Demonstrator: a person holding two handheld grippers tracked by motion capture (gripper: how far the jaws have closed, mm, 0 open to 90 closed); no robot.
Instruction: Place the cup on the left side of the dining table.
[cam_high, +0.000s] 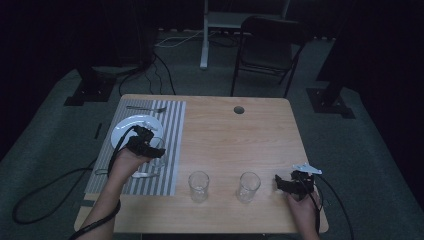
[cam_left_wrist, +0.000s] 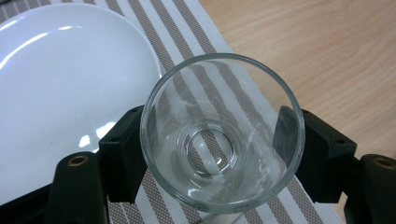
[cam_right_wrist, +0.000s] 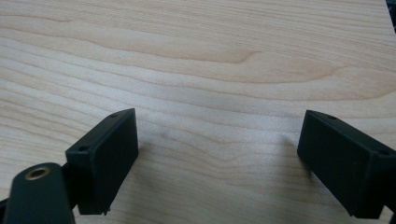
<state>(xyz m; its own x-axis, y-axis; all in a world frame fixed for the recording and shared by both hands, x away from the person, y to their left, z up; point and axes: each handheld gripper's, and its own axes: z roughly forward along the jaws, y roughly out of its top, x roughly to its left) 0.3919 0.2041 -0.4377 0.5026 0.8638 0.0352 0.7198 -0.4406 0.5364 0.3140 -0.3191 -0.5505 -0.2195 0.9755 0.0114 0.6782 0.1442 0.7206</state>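
On the striped mat (cam_high: 150, 150): left gripper (cam_left_wrist: 210, 154) pinching a clear glass (cam_left_wrist: 223, 133) beside the white plate (cam_left_wrist: 65, 84).
Handling: light, stiff, slippery, breakable; grip its walls.
Right gripper (cam_right_wrist: 217, 154): spread wide above bare table (cam_right_wrist: 210, 60).

The high view hangs above the near edge of the desk (cam_high: 225, 125), facing forward and down; the whole top sits mid-frame, with dark floor and a chair (cam_high: 267, 47) in the upper part. The left gripper view rides close over the striped placemat (cam_left_wrist: 187, 28), looking steeply down into a clear glass (cam_left_wrist: 222, 135) at frame centre, a white plate (cam_left_wrist: 65, 84) at upper left. Both appear small at centre left of the high view: placemat (cam_high: 170, 125), plate (cam_high: 125, 127). The right gripper view sits very near bare wood (cam_right_wrist: 210, 70), angled down; it shares only that desk surface with the high view.
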